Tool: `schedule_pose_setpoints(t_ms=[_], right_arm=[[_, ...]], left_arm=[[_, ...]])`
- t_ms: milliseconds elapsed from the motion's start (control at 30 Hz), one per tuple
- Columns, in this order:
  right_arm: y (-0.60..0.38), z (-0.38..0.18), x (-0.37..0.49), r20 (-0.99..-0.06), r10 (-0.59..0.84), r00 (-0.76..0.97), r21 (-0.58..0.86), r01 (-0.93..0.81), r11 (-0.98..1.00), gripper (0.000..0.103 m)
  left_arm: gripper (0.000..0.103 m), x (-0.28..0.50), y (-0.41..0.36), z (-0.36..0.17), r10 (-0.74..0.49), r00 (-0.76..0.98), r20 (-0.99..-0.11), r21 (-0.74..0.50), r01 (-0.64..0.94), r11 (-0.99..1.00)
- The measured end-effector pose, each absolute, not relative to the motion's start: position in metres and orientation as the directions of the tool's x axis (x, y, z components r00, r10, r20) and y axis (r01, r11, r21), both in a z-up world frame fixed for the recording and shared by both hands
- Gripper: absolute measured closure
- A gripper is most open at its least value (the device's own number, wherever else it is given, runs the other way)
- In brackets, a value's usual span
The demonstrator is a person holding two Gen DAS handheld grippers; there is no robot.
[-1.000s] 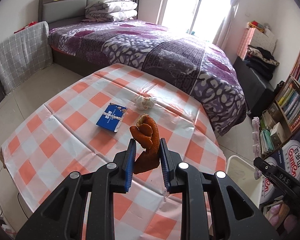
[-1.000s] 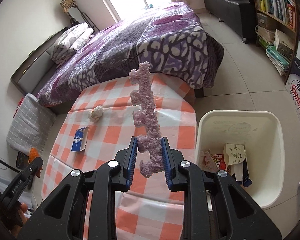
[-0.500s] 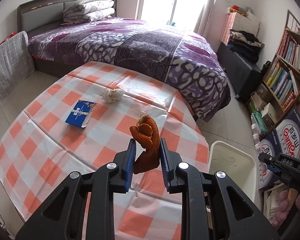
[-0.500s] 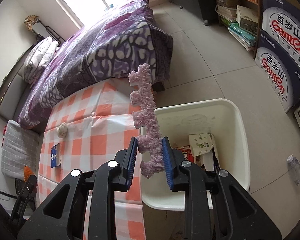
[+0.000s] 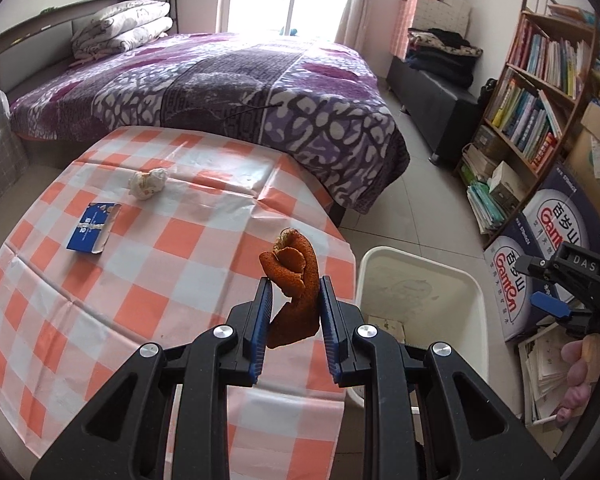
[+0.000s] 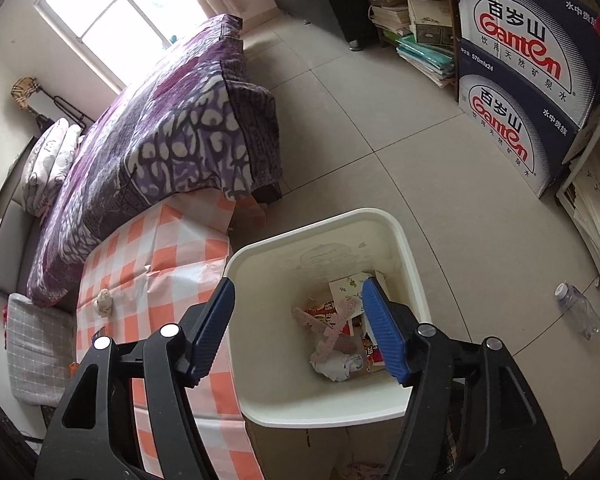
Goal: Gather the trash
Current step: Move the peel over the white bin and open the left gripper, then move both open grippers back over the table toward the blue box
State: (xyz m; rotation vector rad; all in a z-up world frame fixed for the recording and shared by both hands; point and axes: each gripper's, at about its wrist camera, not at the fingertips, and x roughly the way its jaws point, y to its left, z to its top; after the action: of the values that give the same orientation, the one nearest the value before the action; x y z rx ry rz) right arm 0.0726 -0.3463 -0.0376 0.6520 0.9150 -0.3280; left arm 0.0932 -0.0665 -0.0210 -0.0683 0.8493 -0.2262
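My left gripper [image 5: 293, 290] is shut on an orange peel [image 5: 296, 284] and holds it above the right edge of the checkered table [image 5: 148, 280], close to the white bin [image 5: 420, 280]. My right gripper [image 6: 300, 308] is open and empty above the same bin [image 6: 400, 236]. The pink foam strip [image 6: 332, 328] lies inside the bin on other trash. A crumpled paper ball [image 5: 148, 184] and a blue packet [image 5: 92, 230] lie on the table; the ball also shows in the right wrist view [image 6: 104, 302].
A bed with a purple quilt [image 5: 220, 88] stands behind the table. A bookshelf [image 5: 540, 92] and Ganten boxes [image 6: 532, 80] line the right wall. A plastic bottle [image 6: 578, 310] lies on the floor.
My right gripper opened and the pink foam strip dropped into the bin. My left gripper moved right with the peel, toward the bin.
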Motion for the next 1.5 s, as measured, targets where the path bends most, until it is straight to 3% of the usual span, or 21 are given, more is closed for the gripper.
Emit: schedule_pose_setpoints(t_ms=[600,700,833,967,1100,1500], right_arm=[[-0.390,-0.038,0.052,-0.810,-0.024,0.587,0.411,0.595,0.690,0.023],[-0.391,-0.037,0.050,-0.807,-0.037,0.589,0.408,0.601,0.688,0.021],[-0.390,-0.037,0.050,-0.804,-0.042,0.594,0.413,0.607,0.678,0.017],[-0.384,-0.037,0.054,-0.804,-0.044,0.593,0.417,0.615,0.669,0.013],[-0.368,-0.043,0.064,-0.815,-0.002,0.579,0.426,0.602,0.676,0.011],[-0.296,-0.062,0.098,-0.845,0.120,0.521,0.435,0.540,0.721,0.007]], left_arm=[[0.076,0.071,-0.162,-0.053,-0.392,0.495,-0.776,-0.174,0.429,0.887],[0.051,0.067,-0.170,-0.058,-0.412,0.468,-0.782,-0.183,0.459,0.869],[0.039,0.066,-0.171,-0.060,-0.416,0.452,-0.789,-0.193,0.460,0.867],[0.034,0.071,-0.162,-0.065,-0.379,0.449,-0.809,-0.178,0.428,0.886],[0.022,0.079,-0.144,-0.072,-0.296,0.451,-0.842,-0.118,0.381,0.917],[0.014,0.143,-0.038,-0.113,0.048,0.417,-0.908,0.124,0.157,0.980]])
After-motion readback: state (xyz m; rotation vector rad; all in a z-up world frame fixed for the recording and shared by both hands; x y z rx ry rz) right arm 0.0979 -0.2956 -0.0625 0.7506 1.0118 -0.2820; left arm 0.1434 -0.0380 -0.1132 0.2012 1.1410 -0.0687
